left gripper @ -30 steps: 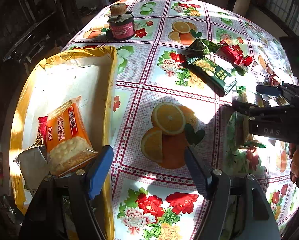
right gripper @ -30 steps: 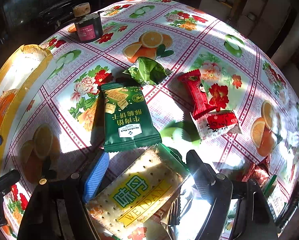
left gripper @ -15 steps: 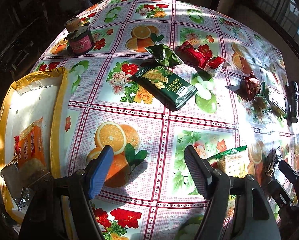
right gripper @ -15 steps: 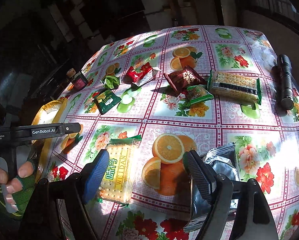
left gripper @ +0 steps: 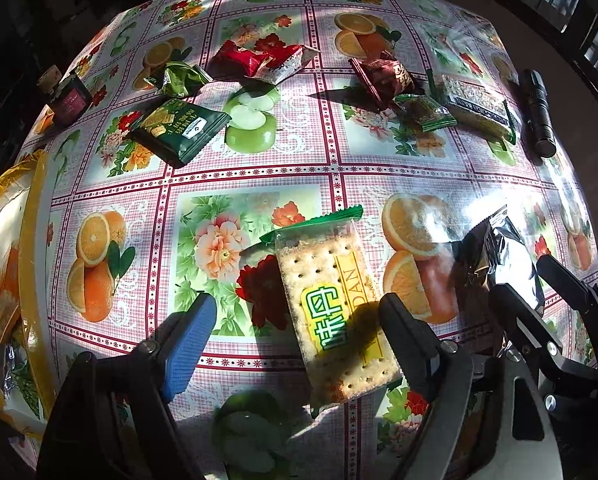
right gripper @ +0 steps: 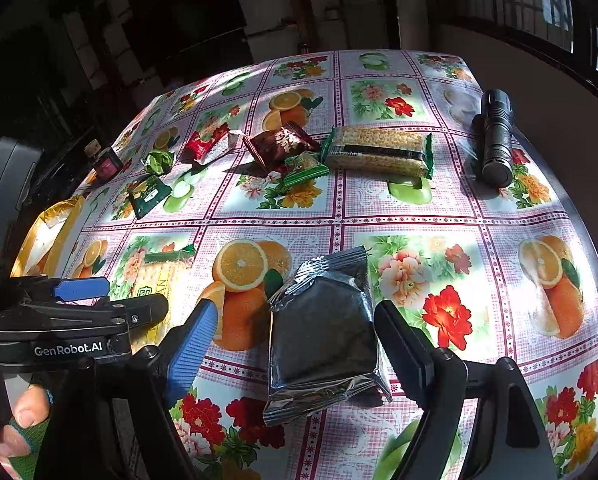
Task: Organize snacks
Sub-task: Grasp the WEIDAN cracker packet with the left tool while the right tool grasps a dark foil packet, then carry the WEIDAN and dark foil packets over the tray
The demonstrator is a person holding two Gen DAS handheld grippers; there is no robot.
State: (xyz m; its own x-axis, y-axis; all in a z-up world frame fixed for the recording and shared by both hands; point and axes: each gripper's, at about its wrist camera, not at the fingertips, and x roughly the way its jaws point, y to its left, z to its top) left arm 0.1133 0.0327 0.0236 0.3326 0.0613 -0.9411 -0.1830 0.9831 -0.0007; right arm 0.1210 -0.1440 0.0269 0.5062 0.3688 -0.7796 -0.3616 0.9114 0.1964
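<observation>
Floral oilcloth is covering the counter (right gripper: 419, 208); the yellow box (left gripper: 31, 216) is waiting at its left edge. Both grippers are hanging wide open, empty: left gripper (left gripper: 295, 332) straddling the cracker pack (left gripper: 335, 304), right gripper (right gripper: 295, 332) straddling the black pouch (right gripper: 323, 328); closing comes next

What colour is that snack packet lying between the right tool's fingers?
The snack packet is shiny black-silver foil with no visible print, seen best in the right wrist view.
</observation>
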